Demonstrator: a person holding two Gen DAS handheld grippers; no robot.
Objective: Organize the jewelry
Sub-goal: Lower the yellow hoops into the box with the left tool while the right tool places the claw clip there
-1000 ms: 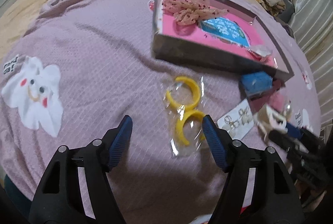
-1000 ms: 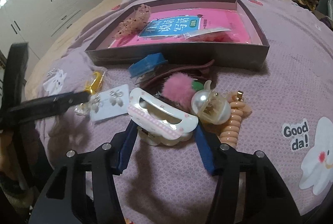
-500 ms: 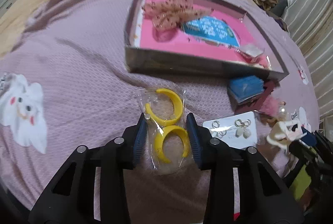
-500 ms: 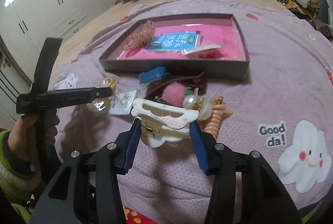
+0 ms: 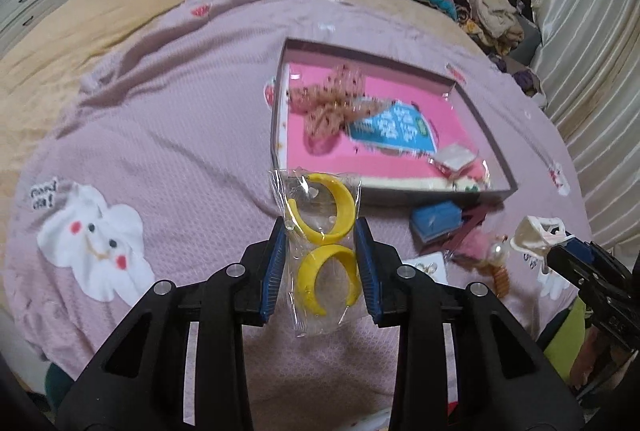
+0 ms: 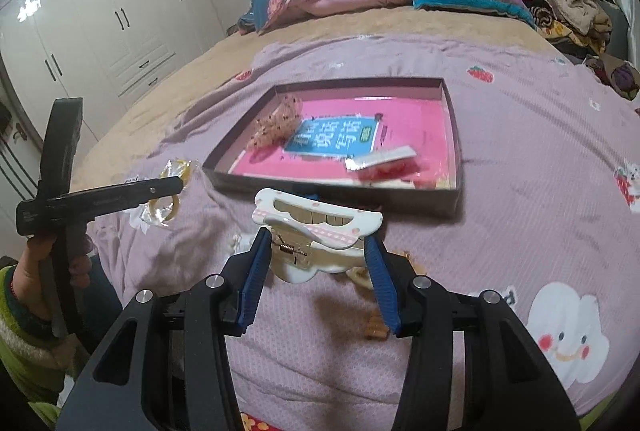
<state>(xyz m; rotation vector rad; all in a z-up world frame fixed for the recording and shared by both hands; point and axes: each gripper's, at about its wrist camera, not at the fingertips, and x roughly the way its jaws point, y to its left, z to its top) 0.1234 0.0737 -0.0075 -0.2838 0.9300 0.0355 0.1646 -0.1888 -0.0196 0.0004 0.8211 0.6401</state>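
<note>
Bag of yellow earrings [image 5: 322,251]: pinched between blue pads of left gripper [image 5: 322,263], raised off the blanket [image 5: 168,135] just before the near wall of the box [image 5: 436,197]. White hair clip [image 6: 316,227]: clamped in right gripper [image 6: 316,279], jaws narrowed onto its base, held above the blanket short of the box's near edge.

1. The left gripper [image 5: 320,263], raised above the bed, has its blue-padded fingers [image 5: 273,273] closed against a clear packet of yellow hoop earrings [image 5: 322,255].
2. The right gripper [image 6: 318,281] clamps a white hair claw clip [image 6: 316,227] aloft.
3. A bare left hand [image 6: 44,259] grips the left tool's handle.
</note>
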